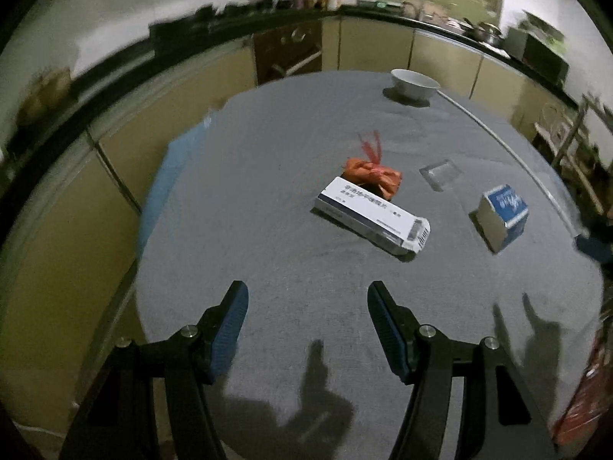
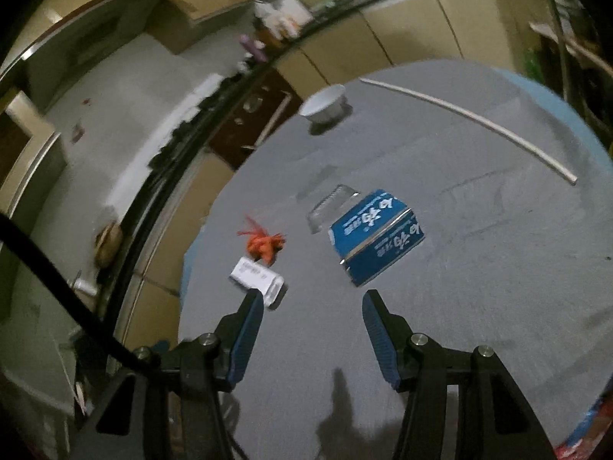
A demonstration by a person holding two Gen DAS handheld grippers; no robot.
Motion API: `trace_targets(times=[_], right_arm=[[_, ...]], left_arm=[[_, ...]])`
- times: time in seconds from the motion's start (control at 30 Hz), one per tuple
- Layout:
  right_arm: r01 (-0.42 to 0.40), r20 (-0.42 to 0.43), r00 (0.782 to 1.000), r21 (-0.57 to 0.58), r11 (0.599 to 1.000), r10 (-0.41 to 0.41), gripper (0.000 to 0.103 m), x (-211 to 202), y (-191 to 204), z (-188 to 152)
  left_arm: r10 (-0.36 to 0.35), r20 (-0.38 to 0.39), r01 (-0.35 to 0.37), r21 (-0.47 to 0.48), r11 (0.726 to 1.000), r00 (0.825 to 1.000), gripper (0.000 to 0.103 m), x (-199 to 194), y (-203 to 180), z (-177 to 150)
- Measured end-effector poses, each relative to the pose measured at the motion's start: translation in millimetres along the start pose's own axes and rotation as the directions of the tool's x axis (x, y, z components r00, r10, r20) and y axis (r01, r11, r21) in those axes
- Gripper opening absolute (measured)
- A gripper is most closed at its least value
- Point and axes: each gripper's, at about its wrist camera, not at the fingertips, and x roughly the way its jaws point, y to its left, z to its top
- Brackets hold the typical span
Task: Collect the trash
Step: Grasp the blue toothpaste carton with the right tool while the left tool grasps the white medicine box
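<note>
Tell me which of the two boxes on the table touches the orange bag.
The long white box: its far edge lies against the orange bag. The blue box stands apart, off to its right.

Flat box (image 1: 373, 216) touches knotted bag (image 1: 373, 174) behind it, on table (image 1: 268, 191)

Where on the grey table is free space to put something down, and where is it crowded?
Bare cloth lies between the left gripper and the white box, and between the blue carton and the long stick. The middle is crowded: orange bag, clear wrapper.
</note>
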Motion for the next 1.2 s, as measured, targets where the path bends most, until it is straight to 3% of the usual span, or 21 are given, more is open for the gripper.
trace_targets(times=[0.2, 0.3, 0.37, 0.53, 0.6, 0.7, 0.73, 0.83, 0.9, 1.1, 1.2], right_arm=[[0.046, -0.091, 0.995, 0.204, 0.978, -0.028, 0.058, 58.6, -19.8, 46.1], [0.103, -0.119, 0.99, 0.24, 0.965, -0.076, 0.059, 79.5, -17.5, 62.8], [0.158, -0.132, 0.983, 0.252, 0.955, -0.128, 0.059, 90.3, -15.7, 70.6], [0.291, -0.159, 0.953, 0.231, 0.928, -0.259, 0.059, 114.1, -5.2, 87.6], [0.357, -0.169, 0.93, 0.198, 0.913, -0.327, 0.059, 123.9, 1.4, 92.1], [0.464, -0.165, 0.881, 0.119, 0.878, -0.443, 0.06, 135.1, 12.7, 95.8], [0.507, -0.168, 0.855, 0.079, 0.858, -0.49, 0.061, 140.7, 16.8, 96.4], [0.572, -0.186, 0.807, 0.016, 0.82, -0.56, 0.061, 154.9, 18.8, 94.2], [0.606, -0.187, 0.781, -0.001, 0.795, -0.596, 0.063, 159.3, 15.4, 92.1], [0.557, -0.165, 0.817, -0.021, 0.83, -0.552, 0.067, 151.9, -2.3, 82.6], [0.503, -0.179, 0.847, -0.036, 0.863, -0.501, 0.062, 147.7, -7.0, 77.8]], left_arm=[[-0.121, -0.109, 0.103, -0.156, 0.982, 0.987, 0.066, 32.0, 13.2, 41.4], [-0.178, -0.187, 0.136, -0.215, 0.967, 0.966, 0.066, 58.2, 3.7, 65.0], [-0.187, -0.234, 0.124, -0.258, 0.958, 0.954, 0.066, 78.4, -6.0, 79.6], [-0.147, -0.296, 0.067, -0.266, 0.962, 0.944, 0.066, 112.1, -29.9, 99.1], [-0.129, -0.341, 0.04, -0.257, 0.966, 0.931, 0.066, 124.8, -37.3, 100.0], [-0.128, -0.371, 0.02, -0.281, 0.959, 0.92, 0.066, 135.9, -43.9, 95.2], [-0.125, -0.377, 0.014, -0.283, 0.959, 0.918, 0.066, 138.1, -46.1, 93.3], [-0.108, -0.387, 0.007, -0.253, 0.967, 0.916, 0.067, 145.2, -56.6, 86.7], [-0.113, -0.367, 0.019, -0.249, 0.968, 0.923, 0.067, 143.2, -59.1, 82.4], [-0.132, -0.336, 0.058, -0.221, 0.974, 0.933, 0.069, 126.5, -53.8, 61.6], [-0.127, -0.333, 0.074, -0.168, 0.983, 0.934, 0.069, 120.3, -55.0, 56.1]])
